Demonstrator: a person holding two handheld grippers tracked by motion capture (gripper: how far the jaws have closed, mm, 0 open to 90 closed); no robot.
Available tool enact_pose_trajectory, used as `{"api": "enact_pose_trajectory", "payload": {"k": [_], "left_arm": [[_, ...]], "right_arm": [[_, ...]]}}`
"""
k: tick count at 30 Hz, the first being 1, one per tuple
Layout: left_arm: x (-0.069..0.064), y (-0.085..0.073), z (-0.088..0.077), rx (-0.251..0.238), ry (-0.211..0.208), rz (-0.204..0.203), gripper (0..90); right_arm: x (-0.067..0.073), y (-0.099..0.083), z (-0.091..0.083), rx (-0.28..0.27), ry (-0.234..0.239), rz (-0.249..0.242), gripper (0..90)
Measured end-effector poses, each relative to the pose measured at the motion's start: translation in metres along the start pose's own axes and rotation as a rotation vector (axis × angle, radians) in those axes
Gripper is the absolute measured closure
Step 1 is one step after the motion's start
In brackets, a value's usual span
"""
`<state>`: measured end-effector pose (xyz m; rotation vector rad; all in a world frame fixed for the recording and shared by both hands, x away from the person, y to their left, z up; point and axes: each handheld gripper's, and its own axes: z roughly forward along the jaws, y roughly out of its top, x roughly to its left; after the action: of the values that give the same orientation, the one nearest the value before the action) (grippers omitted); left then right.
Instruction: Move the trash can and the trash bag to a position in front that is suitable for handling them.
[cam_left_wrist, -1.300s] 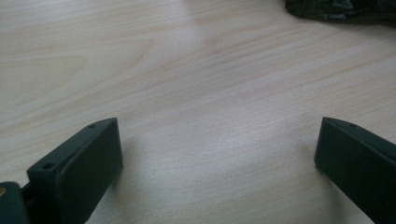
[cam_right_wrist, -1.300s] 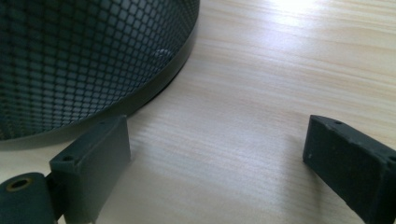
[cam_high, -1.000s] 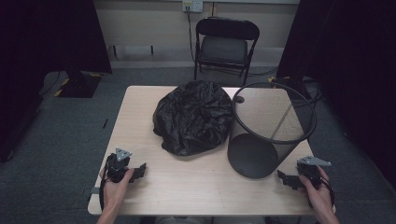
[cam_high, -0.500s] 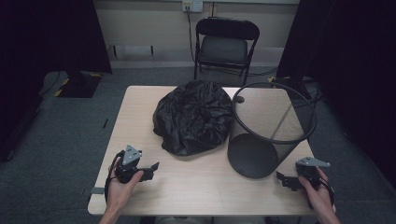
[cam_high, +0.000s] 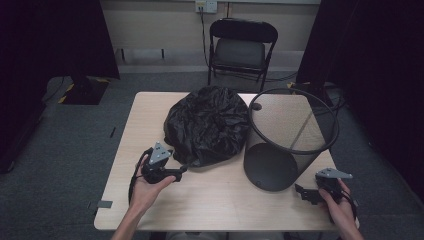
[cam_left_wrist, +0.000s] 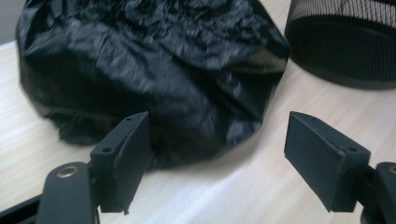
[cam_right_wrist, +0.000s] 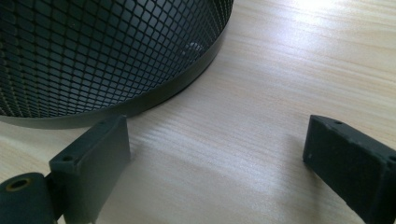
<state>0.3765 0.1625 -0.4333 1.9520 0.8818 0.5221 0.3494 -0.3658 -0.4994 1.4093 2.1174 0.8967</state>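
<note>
Step in hand, as judged: approach to bag. Left gripper (cam_high: 183, 170) reached toward bag (cam_high: 207, 122), jaws spread, just been closing a little, nothing between them; bag's near edge just ahead in left gripper view. Bag lay crumpled mid-table, touching bin (cam_high: 285, 142) on its left. Right gripper (cam_high: 300, 191) rested by bin base, jaws spread, empty. Next move likely called for pinching loose fold at bag's edge, not bulk.
</note>
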Motion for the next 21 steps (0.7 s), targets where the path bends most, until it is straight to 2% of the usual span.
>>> {"api": "enact_pose_trajectory", "payload": {"k": [3,5,8,10,12,14,15,17,21], "left_arm": [[0.001,0.007,0.006,-0.02,-0.003,-0.008,20.5],[0.002,0.012,0.009,-0.038,-0.03,-0.02,18.3],[0.002,0.02,0.014,-0.051,-0.031,0.005,18.1],[0.002,0.026,0.019,-0.063,-0.052,0.007,20.9],[-0.001,0.033,0.026,-0.059,-0.07,0.035,25.1],[-0.005,0.038,0.034,-0.072,-0.11,0.022,29.3],[-0.008,0.04,0.038,-0.076,-0.119,0.031,30.9],[-0.014,0.044,0.046,-0.073,-0.11,0.072,35.1],[-0.021,0.048,0.065,-0.021,-0.111,0.121,37.3]], "right_arm": [[0.0,0.0,0.0,0.0,0.0,0.0,6.4],[0.0,0.0,0.0,0.0,0.0,0.0,6.4],[0.0,0.0,0.0,0.0,0.0,0.0,6.4],[0.0,0.0,0.0,0.0,0.0,-0.001,6.4],[0.0,0.0,0.0,0.0,0.001,-0.001,6.4],[0.0,0.0,0.0,0.0,0.001,-0.001,6.4],[0.0,0.0,0.0,0.0,0.001,-0.001,6.4],[0.0,0.0,0.0,0.0,0.001,-0.001,6.4],[0.0,0.0,0.0,0.0,0.002,-0.002,6.4]]}}
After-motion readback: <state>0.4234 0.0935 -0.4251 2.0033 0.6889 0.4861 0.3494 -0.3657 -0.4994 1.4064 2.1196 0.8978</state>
